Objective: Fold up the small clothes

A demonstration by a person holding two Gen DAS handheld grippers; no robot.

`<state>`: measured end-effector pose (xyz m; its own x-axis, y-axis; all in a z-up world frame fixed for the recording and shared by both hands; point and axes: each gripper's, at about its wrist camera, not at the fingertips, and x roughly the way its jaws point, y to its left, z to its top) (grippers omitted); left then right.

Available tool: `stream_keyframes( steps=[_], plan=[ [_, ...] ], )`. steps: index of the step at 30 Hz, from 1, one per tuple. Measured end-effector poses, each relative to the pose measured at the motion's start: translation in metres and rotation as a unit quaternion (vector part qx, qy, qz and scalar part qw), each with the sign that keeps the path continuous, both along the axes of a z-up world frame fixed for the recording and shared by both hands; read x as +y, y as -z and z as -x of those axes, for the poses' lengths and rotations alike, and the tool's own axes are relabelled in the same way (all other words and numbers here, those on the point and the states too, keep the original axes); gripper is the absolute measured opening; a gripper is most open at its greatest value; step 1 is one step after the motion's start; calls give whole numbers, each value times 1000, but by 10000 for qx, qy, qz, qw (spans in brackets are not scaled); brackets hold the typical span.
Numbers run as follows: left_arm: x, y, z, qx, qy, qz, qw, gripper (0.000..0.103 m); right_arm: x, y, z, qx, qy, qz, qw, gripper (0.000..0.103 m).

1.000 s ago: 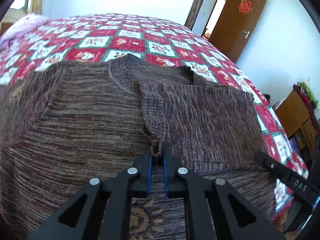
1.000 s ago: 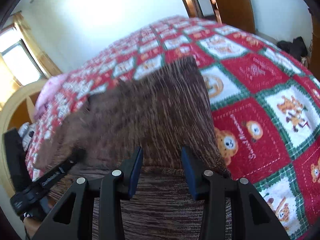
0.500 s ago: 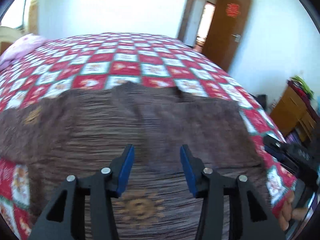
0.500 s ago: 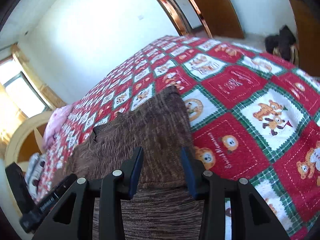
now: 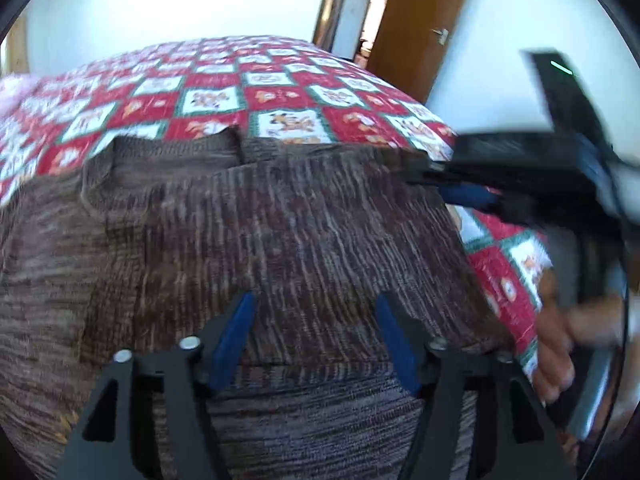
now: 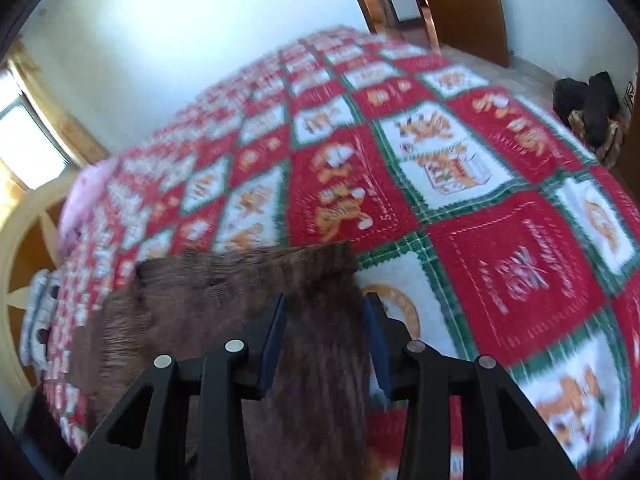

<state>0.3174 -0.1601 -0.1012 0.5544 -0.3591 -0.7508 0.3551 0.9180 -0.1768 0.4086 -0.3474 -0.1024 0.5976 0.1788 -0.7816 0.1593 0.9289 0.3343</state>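
A brown knitted sweater (image 5: 248, 248) lies flat on the bed, its right side folded inward over the body, collar toward the far side. My left gripper (image 5: 316, 344) is open and empty, above the sweater's near part. My right gripper (image 6: 324, 340) is open and empty, above the sweater's right folded edge (image 6: 320, 312). The right gripper also shows in the left wrist view (image 5: 472, 188), held by a hand, at the sweater's far right corner.
A red, white and green patchwork quilt (image 6: 460, 184) covers the bed. A brown door (image 5: 416, 20) and open doorway stand beyond the bed. Dark items (image 6: 588, 108) lie on the floor at right. A wooden headboard (image 6: 28, 256) is at left.
My left gripper let go of the sweater's fold, opened and drew back. My right gripper moved forward along the sweater's right edge toward its far corner.
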Motion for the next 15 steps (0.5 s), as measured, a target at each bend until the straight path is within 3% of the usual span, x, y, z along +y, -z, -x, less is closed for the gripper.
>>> stream_keyframes(
  steps=[2, 4, 6, 10, 15],
  plan=[
    [-14, 5, 9, -265, 117, -394, 9988, 81, -5, 14, -16, 95, 8, -350, 9993, 15],
    [-21, 4, 11, -341, 154, -588, 9976, 86, -9, 18, -29, 67, -32, -518, 9986, 14],
    [-18, 6, 8, -272, 136, -539, 9981, 88, -13, 17, -42, 35, -33, -540, 9985, 13],
    [-19, 7, 8, -278, 137, -525, 9981, 89, -21, 9, -65, -21, 42, -294, 9996, 10],
    [-19, 8, 7, -249, 167, -422, 9987, 92, -32, -24, -45, -545, -110, -328, 9979, 10]
  ],
)
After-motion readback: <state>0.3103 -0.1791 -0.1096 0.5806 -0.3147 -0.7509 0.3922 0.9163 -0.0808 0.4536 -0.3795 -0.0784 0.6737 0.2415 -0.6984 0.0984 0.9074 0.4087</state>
